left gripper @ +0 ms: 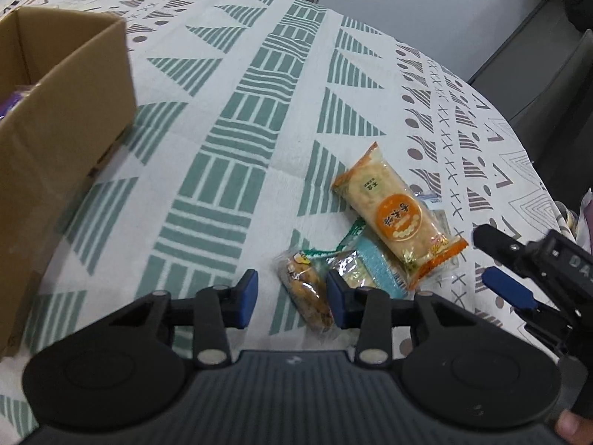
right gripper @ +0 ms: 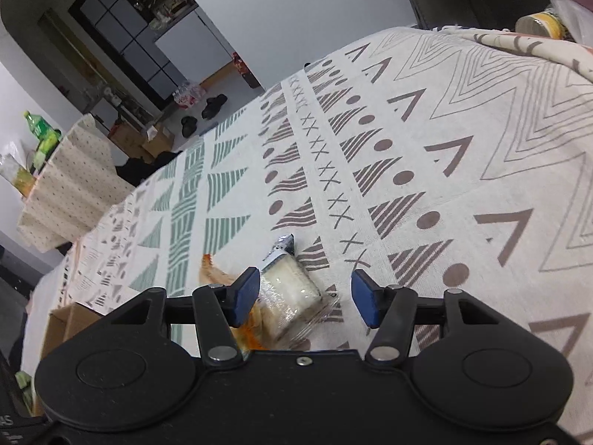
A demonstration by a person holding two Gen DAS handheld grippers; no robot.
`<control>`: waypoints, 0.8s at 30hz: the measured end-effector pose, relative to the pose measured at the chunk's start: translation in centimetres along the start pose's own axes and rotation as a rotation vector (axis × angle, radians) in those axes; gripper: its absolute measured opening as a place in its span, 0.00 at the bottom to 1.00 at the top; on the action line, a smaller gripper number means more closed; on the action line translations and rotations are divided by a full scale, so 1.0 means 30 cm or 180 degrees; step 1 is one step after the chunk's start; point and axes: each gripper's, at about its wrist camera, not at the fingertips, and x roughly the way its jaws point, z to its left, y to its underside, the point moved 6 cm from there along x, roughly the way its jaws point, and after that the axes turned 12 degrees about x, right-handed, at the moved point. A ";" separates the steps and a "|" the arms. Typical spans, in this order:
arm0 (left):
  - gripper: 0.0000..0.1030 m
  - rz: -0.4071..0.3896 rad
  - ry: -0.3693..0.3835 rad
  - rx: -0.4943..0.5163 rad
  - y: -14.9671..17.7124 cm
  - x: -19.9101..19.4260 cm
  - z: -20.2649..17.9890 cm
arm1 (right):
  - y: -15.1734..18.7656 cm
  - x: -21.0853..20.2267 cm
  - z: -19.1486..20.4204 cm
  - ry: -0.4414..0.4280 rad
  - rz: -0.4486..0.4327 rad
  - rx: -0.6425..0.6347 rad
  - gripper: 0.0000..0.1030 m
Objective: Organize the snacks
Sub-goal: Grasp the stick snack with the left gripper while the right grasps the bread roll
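A small heap of snacks lies on the patterned tablecloth. It holds a long orange packet, a teal packet under it and a brown cookie packet. My left gripper hangs open over the cookie packet, which lies between its blue pads, nearer the right one. My right gripper comes in from the right of the heap. In the right wrist view it is open around a clear packet of white cake, with the left pad close to the wrapper. The orange packet peeks out behind that pad.
An open cardboard box stands on the table at the left, with something purple inside; its corner shows low in the right wrist view. The table's rounded edge runs along the right beside a dark chair. A side table with a green bottle stands beyond.
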 end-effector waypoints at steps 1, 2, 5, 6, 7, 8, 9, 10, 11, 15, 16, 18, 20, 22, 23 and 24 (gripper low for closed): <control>0.39 -0.0004 -0.0019 0.0029 -0.003 0.006 -0.007 | -0.002 0.010 0.000 0.0013 0.0005 -0.0018 0.54; 0.39 -0.0008 -0.0035 0.0046 -0.006 0.010 -0.012 | -0.003 0.018 0.002 0.0013 0.0001 -0.0037 0.54; 0.39 0.0015 -0.0086 0.0094 -0.012 0.017 -0.024 | -0.001 0.045 0.012 0.0000 0.0016 -0.0078 0.54; 0.39 0.0020 -0.0106 0.0122 -0.011 0.015 -0.029 | 0.003 0.054 0.017 -0.0002 0.0038 -0.0102 0.54; 0.39 0.0032 -0.0122 0.0145 -0.009 0.015 -0.032 | 0.009 0.067 0.023 0.0001 0.0067 -0.0131 0.54; 0.40 0.0048 -0.0135 0.0154 -0.008 0.014 -0.035 | 0.017 0.078 0.030 0.0001 0.0103 -0.0167 0.54; 0.41 0.0058 -0.0142 0.0161 -0.009 0.014 -0.038 | 0.025 0.086 0.037 -0.0001 0.0130 -0.0203 0.54; 0.42 0.0067 -0.0151 0.0177 -0.007 0.015 -0.041 | 0.031 0.092 0.044 -0.0005 0.0144 -0.0233 0.54; 0.42 0.0074 -0.0170 0.0194 -0.006 0.017 -0.044 | 0.037 0.094 0.051 -0.0011 0.0158 -0.0267 0.54; 0.42 0.0059 -0.0239 0.0278 0.000 0.021 -0.059 | 0.063 0.101 0.072 0.0051 0.0190 -0.0462 0.57; 0.40 0.0059 -0.0244 0.0289 0.003 0.019 -0.059 | 0.069 0.103 0.077 0.0071 0.0206 -0.0519 0.58; 0.31 0.0072 -0.0270 0.0318 0.008 0.017 -0.052 | 0.090 0.106 0.084 0.0069 0.0291 -0.0607 0.58; 0.19 0.0089 -0.0296 0.0301 0.012 0.011 -0.034 | 0.114 0.111 0.083 0.0116 0.0389 -0.0683 0.58; 0.18 0.0090 -0.0241 0.0277 0.016 0.001 -0.016 | 0.133 0.107 0.088 0.0172 0.0403 -0.0814 0.56; 0.18 0.0086 -0.0241 0.0277 0.018 -0.005 -0.006 | 0.140 0.102 0.090 0.0211 0.0407 -0.0872 0.55; 0.18 0.0080 -0.0253 0.0277 0.020 -0.011 0.003 | 0.143 0.096 0.090 0.0236 0.0412 -0.0891 0.48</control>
